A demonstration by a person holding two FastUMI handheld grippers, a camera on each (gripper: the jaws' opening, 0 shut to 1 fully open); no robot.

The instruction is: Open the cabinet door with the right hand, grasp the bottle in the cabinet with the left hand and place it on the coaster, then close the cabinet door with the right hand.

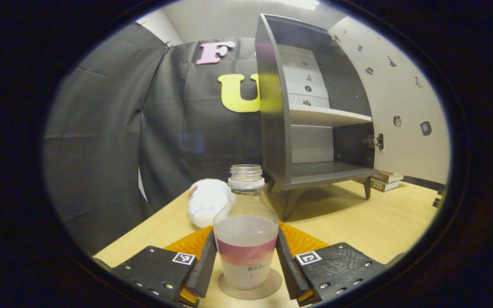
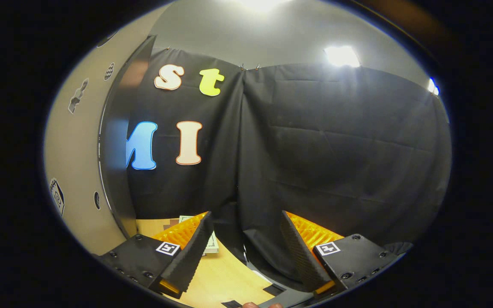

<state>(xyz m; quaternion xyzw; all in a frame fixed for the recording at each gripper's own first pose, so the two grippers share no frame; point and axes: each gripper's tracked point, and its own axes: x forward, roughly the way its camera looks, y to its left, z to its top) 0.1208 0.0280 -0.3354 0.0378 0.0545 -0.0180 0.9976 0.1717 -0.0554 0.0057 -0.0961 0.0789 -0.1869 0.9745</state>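
So my left gripper (image 1: pixel 246 261) is clamped on the bottle (image 1: pixel 246 231), sitting on the coaster (image 1: pixel 250 288); I'd release slowly, straight back.

The print on the bottle (image 1: pixel 246 239) label is too small to read.

Bottle (image 1: pixel 246 239): clear, capless, part-filled with pale liquid, pink band, upright on a round brown coaster (image 1: pixel 272 285) at the near table edge. Cabinet (image 1: pixel 315 107): dark grey, shelved, on short legs, farther right; its pale door (image 1: pixel 405 111) swung wide open to the right
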